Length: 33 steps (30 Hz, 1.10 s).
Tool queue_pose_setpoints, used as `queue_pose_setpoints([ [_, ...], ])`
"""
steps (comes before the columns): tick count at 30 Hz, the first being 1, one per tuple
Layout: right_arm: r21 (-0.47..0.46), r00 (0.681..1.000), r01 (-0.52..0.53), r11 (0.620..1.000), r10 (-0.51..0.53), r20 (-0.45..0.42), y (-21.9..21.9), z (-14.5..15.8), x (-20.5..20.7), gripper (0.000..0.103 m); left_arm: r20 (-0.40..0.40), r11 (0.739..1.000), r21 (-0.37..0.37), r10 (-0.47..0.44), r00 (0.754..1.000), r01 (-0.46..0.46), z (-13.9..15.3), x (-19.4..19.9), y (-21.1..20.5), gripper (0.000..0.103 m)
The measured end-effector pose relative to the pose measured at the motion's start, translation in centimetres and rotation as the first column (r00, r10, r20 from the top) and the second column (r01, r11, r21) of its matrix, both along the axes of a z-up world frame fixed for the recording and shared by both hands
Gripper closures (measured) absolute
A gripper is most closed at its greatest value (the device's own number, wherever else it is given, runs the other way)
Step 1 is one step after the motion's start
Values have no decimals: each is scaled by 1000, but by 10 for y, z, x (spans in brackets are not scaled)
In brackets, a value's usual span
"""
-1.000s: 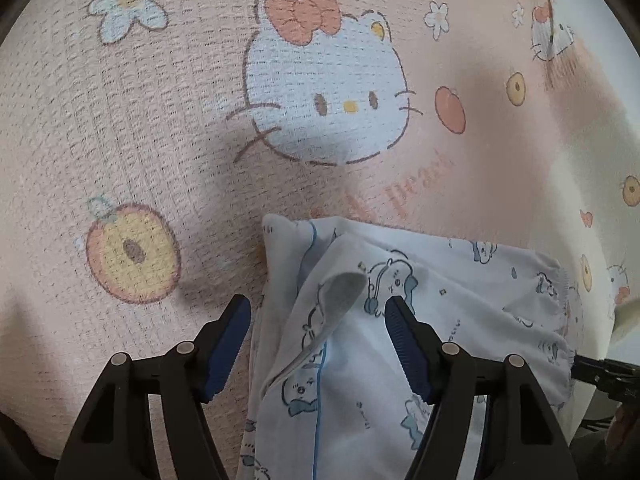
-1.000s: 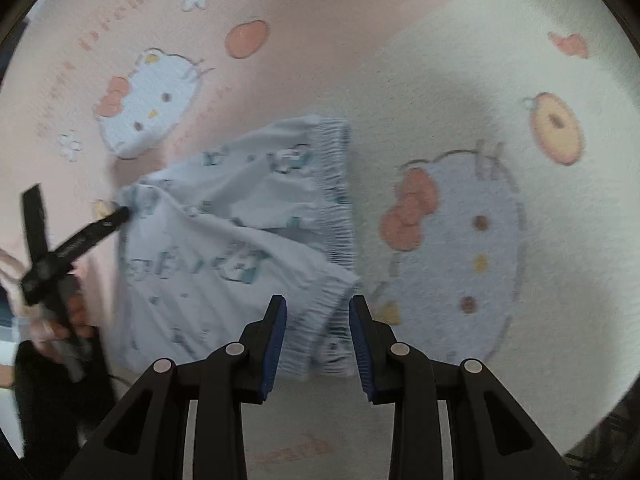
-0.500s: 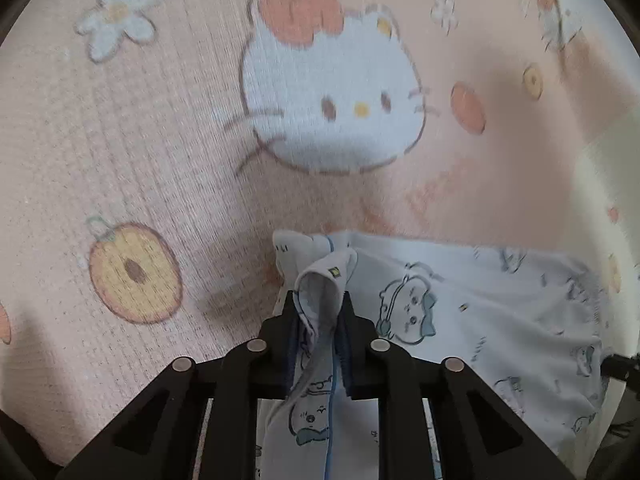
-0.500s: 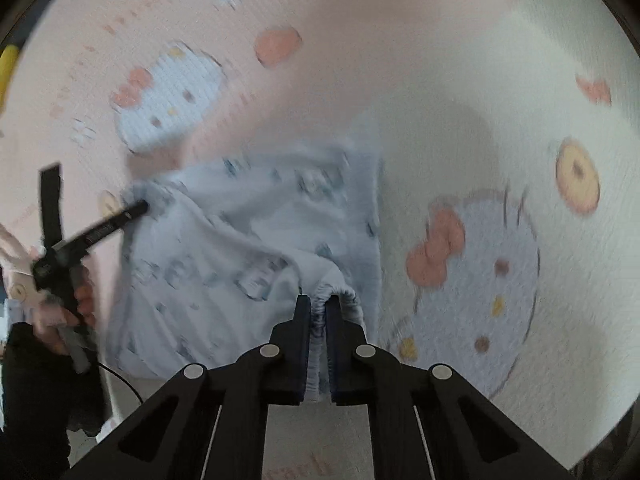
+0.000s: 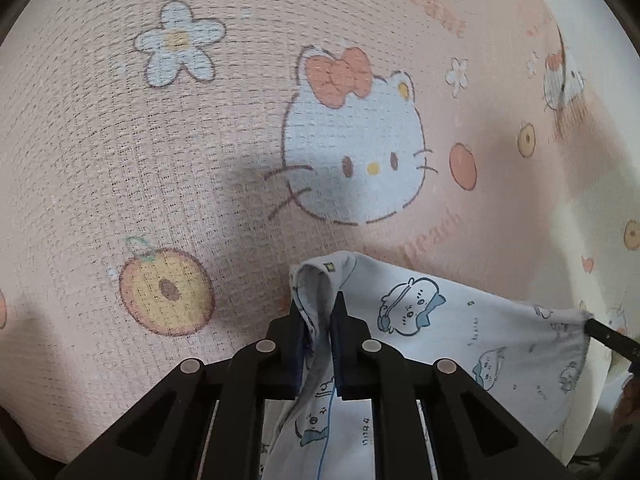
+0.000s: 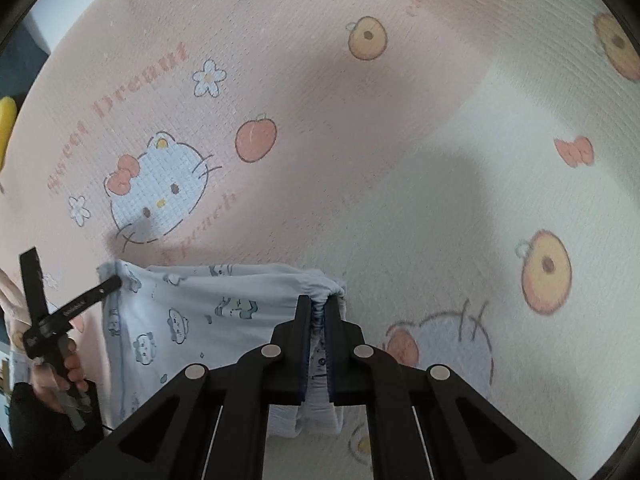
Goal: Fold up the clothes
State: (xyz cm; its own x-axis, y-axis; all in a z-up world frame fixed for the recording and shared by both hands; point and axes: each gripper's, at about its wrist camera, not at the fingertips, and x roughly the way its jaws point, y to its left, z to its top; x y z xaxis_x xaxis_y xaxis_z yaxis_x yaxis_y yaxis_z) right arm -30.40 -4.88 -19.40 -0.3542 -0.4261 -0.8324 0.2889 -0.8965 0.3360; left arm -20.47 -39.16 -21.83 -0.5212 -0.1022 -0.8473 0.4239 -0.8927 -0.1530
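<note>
Since a second ago you've clamped each hand-held gripper, left [image 5: 321,320] and right [image 6: 318,320], onto the blue garment [image 6: 192,312], lifting it off the blanket [image 5: 160,160] for folding.

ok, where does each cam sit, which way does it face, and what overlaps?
Left wrist: on the left gripper, looking down its fingers at the blue garment over the pink blanket.
Right wrist: on the right gripper, facing the garment's gathered edge; the left gripper and hand show.
Shared: garment, blanket.
</note>
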Motion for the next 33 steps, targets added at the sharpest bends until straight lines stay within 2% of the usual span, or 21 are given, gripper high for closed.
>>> queue_pose_setpoints([
  [4,11,999,-37,999,37,10,-15,-14,-16,99,27,999,-30,18,999,-17,-6,-2,-5,94],
  [9,10,999,-25,1000,24,47,-21,-34,-33,99,74,999,-1,39,996,-39,-20,-9,-15,93],
  [12,0,998,-9,1000,9,64,-20,-38,-34,98,82,991,102,75,994,-84,-27,-8,-24,92],
  [13,-5,998,-2,1000,2,68,-19,-38,-34,95,82,980,168,95,992,-108,-29,-6,-29,92],
  [16,-60,997,44,997,-40,58,-10,-26,-30,62,60,921,353,152,987,-163,-29,7,-41,91],
  [17,-92,997,55,994,-50,58,-7,-23,-28,59,45,909,378,173,984,-178,-26,13,-43,91],
  [18,-122,997,60,991,-53,65,-4,-20,-26,59,35,906,380,190,981,-189,-22,18,-43,89],
  [20,-140,995,63,988,-51,87,-1,-18,-22,59,19,899,384,219,975,-210,-17,27,-43,77],
  [21,-127,995,55,990,-43,92,-2,-19,-20,59,17,897,386,227,974,-216,-15,31,-42,61],
  [22,-114,995,46,992,-35,98,-3,-20,-17,59,6,892,397,236,972,-219,-14,36,-41,50],
  [25,-89,992,31,996,-19,126,-5,-27,-10,59,-16,867,441,266,964,-232,-14,48,-39,50],
  [28,-146,986,42,988,-18,164,-4,-34,-4,59,-21,846,466,303,953,-258,-12,61,-32,50],
  [33,-148,985,47,988,-22,168,5,-32,7,58,-17,847,435,349,937,-307,-8,76,-15,50],
])
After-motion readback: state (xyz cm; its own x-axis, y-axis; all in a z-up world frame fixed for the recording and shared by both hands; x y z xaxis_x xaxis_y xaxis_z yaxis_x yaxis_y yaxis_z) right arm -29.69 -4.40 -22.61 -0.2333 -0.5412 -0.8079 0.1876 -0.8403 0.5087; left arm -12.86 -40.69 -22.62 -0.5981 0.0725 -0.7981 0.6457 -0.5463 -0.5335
